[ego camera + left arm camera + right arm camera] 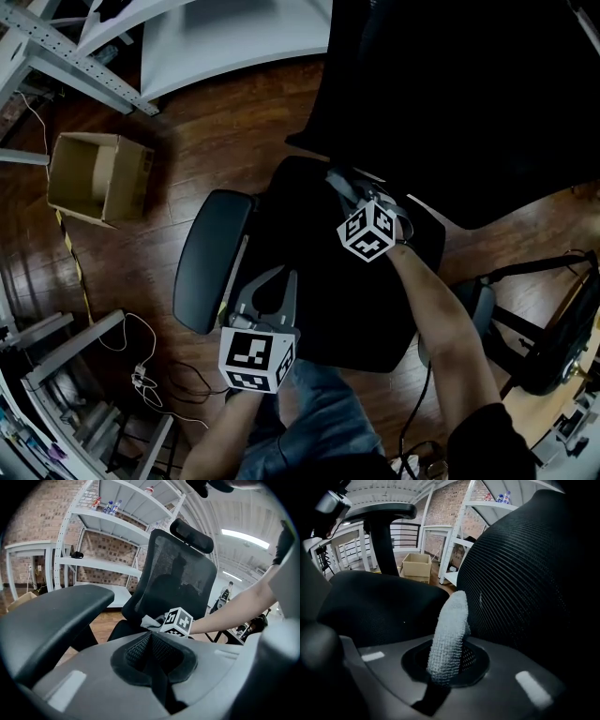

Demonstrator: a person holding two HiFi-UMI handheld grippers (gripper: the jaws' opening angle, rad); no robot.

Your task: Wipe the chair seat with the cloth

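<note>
The right gripper (445, 665) is clamped on the cloth (449, 630), which sticks up from between its jaws. Just ahead of it are the seat (379, 606) and the backrest (520, 573). The left gripper (151, 644) is closed on nothing, with the armrest (51, 616) to its left.

No words, numbers or brand names could be read anywhere. The left cube (256, 359) and the right cube (367, 232) bore only black-and-white square markers, which were patterns rather than letters or figures. The bottles (107, 506) on the shelf (117, 524) carried coloured labels, but these were too small to make out. The box (100, 176) on the floor (234, 141) showed plain brown sides with no legible print.
</note>
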